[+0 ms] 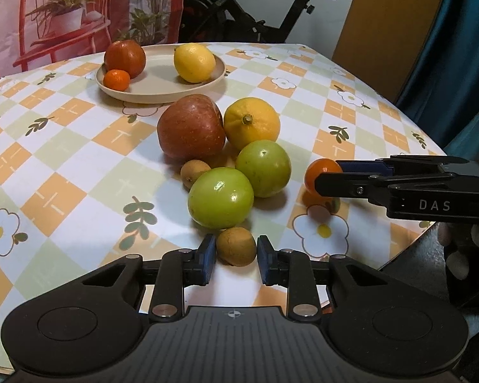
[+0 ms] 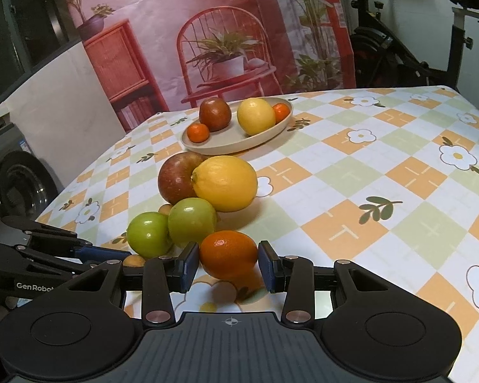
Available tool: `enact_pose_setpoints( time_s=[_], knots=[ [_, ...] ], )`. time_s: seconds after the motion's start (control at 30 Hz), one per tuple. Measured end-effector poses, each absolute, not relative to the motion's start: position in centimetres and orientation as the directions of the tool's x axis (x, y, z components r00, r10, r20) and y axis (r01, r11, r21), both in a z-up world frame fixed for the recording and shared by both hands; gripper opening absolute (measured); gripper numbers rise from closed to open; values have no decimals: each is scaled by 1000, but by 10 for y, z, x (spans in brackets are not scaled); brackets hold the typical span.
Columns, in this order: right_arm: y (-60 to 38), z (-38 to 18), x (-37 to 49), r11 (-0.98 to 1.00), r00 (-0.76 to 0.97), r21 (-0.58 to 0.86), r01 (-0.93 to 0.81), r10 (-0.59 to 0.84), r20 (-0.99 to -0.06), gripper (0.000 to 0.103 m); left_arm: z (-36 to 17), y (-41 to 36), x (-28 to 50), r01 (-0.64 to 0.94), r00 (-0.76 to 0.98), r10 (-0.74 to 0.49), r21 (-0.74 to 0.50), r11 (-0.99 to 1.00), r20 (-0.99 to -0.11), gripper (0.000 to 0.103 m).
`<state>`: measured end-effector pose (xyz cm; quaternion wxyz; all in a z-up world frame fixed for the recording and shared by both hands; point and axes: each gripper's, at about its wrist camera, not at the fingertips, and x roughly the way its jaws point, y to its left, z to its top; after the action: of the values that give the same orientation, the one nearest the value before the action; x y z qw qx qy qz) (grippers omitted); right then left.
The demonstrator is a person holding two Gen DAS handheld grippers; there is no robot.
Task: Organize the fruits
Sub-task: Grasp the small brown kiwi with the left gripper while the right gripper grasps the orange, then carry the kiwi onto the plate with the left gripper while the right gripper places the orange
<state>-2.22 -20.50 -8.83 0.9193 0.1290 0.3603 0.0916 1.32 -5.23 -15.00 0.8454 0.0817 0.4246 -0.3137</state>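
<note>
checkered table [image 1: 64,159]; left tool [image 1: 235,257] clamps a small round brown fruit [image 1: 235,246].

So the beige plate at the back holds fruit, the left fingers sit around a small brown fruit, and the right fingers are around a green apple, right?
Not quite. The right fingers sit around a small round orange tangerine, not a green apple, as the right wrist view shows. The rest holds: the round beige plate holds fruit, and the left fingers sit around the small brown fruit.

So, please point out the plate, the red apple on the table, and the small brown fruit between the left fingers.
plate [image 1: 163,94]: left wrist view, front rim.
red apple [image 1: 191,126]: left wrist view, middle.
small brown fruit [image 1: 235,246]: left wrist view, middle.
</note>
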Motion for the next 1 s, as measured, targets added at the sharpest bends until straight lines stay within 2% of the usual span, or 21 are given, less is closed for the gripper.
enact_pose_setpoints(
  time_s=[0.57,1.0],
  knots=[
    [-204,-88,-22,950,723,303,-74,260,-640,37,-145,-49,7,597,483,-460,-104,796,-745,30],
    [-204,-89,-22,951,724,302,-71,257,-639,37,-126,-31,-1,531,604,-412,-42,847,-682,30]
  ],
)
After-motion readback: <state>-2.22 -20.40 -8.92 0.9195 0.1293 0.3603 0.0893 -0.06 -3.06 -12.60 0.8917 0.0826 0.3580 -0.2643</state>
